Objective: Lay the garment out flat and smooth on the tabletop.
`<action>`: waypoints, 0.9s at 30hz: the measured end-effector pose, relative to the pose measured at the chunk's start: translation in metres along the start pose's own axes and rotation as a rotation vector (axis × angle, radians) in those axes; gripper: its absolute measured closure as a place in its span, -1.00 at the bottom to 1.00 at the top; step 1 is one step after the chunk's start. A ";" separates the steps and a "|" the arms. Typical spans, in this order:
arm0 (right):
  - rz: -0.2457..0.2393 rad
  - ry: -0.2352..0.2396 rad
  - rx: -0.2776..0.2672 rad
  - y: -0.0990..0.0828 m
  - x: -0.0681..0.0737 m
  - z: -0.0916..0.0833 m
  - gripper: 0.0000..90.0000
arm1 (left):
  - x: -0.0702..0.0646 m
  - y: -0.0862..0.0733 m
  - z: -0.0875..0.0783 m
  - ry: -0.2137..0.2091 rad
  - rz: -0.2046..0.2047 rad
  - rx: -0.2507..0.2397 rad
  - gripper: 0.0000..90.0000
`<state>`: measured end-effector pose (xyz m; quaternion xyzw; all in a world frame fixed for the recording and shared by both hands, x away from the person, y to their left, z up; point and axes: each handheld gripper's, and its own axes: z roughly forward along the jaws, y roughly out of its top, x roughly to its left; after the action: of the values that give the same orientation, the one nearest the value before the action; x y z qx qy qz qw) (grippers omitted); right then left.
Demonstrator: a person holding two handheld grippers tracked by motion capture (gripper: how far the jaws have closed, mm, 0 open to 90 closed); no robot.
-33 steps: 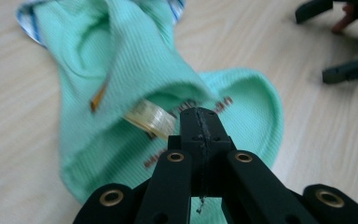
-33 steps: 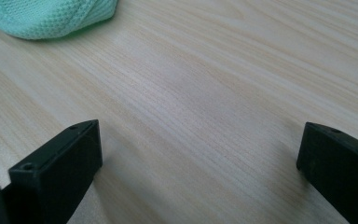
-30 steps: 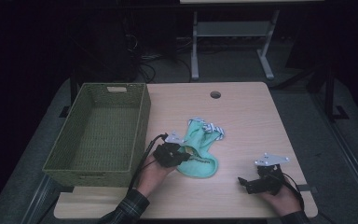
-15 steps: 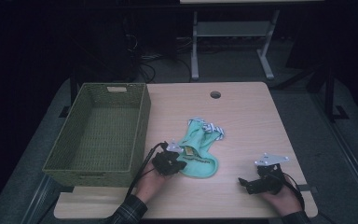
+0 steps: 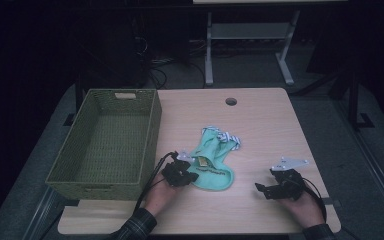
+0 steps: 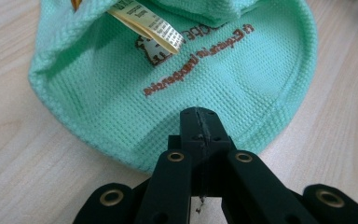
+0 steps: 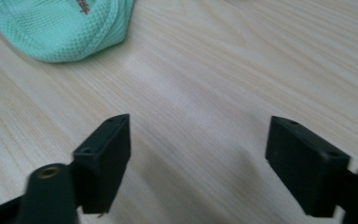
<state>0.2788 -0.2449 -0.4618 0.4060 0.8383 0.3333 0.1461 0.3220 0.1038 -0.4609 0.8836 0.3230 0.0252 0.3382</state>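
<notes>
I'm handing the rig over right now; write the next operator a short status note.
Left gripper: shut, its tips over the near edge of the mint green cloth; whether it pinches the fabric is unclear.
Right gripper: jaws apart, just been closing, nothing between them, over bare table right of the cloth.
Cloth lies on the table beside the woven basket, whose visible inside holds nothing.
Done: nothing stowed. Left, probably: getting the cloth into the basket.
</notes>
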 end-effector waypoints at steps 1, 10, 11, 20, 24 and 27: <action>0.001 0.003 0.007 0.002 0.001 0.000 -0.41 | 0.000 0.000 0.000 -0.001 0.000 -0.003 0.99; 0.006 0.034 -0.041 0.023 0.000 -0.001 0.24 | -0.001 0.002 -0.001 0.012 0.033 0.025 0.99; 0.003 0.043 -0.048 0.027 -0.001 -0.001 0.32 | -0.002 0.003 -0.001 0.019 0.040 0.030 0.99; -0.024 0.081 -0.046 0.054 -0.002 0.012 0.64 | -0.003 0.004 0.000 0.020 0.035 0.031 0.99; -0.028 0.082 -0.056 0.066 -0.003 0.018 0.68 | -0.003 0.004 0.000 0.019 0.034 0.031 0.99; -0.027 0.081 -0.062 0.074 -0.005 0.022 0.70 | -0.002 0.004 0.000 0.015 0.034 0.033 0.99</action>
<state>0.3362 -0.2063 -0.4284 0.3759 0.8382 0.3733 0.1291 0.3223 0.1001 -0.4580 0.8942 0.3108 0.0325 0.3206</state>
